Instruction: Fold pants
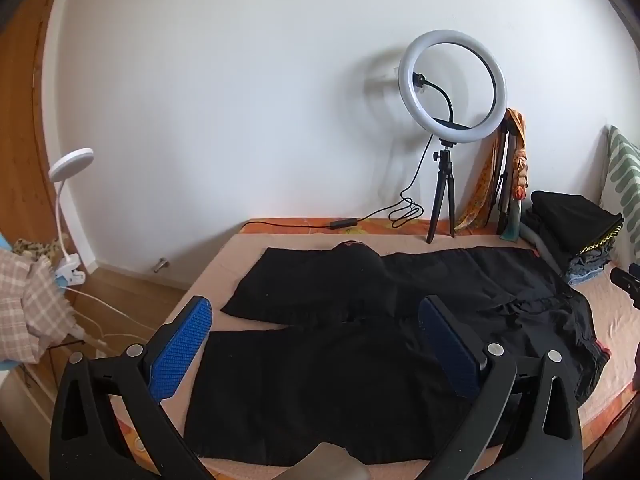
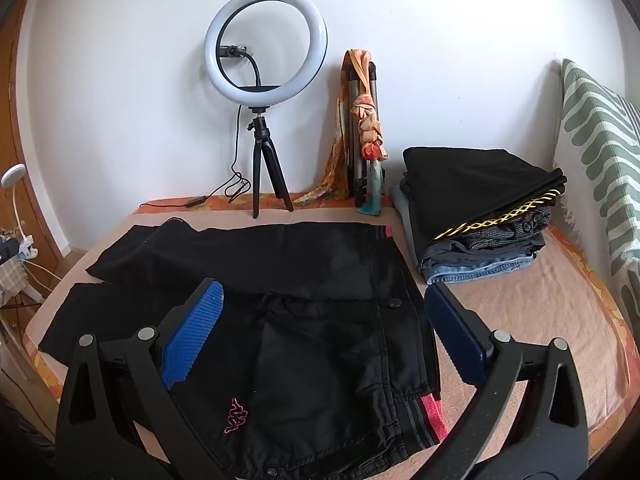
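Fingers of both the left gripper (image 1: 314, 314) and right gripper (image 2: 324, 300) spread wide above the flat black pants (image 2: 312, 344).

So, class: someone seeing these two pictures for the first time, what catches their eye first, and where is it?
The black pants spread flat across the bed, both open grippers hovering over them. Behind, a lit ring light stands on its tripod by the white wall. To the right lies a stack of folded clothes.
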`<state>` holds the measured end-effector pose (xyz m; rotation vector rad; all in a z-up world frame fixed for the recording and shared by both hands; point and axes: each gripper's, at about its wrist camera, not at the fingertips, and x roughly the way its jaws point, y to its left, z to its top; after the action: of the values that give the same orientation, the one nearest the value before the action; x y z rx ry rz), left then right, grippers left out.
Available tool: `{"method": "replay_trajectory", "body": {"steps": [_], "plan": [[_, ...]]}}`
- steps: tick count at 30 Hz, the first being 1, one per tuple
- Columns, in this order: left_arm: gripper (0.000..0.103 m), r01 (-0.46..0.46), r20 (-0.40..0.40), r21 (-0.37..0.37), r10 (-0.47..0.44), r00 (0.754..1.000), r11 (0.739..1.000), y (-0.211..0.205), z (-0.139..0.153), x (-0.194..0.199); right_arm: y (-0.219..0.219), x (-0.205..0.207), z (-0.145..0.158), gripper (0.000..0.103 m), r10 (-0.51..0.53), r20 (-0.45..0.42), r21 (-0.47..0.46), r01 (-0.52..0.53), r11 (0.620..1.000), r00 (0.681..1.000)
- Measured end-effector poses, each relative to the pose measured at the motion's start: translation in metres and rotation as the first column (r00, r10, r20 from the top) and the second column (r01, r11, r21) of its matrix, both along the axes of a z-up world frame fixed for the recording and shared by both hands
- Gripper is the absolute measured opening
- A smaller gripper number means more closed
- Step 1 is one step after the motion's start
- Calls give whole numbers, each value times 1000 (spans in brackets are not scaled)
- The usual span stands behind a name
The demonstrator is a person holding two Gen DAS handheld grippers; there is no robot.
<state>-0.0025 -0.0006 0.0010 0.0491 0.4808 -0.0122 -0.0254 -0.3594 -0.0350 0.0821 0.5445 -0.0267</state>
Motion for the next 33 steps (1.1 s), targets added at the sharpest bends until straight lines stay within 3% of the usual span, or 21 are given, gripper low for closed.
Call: {"method": "replay_trajectory", "body": {"steps": [33], "plan": [[103,6,-1,-10,-6,1000,1000,-2,3,2,0,5,-5,103,-8,-9,15,8,1000,1000]]}}
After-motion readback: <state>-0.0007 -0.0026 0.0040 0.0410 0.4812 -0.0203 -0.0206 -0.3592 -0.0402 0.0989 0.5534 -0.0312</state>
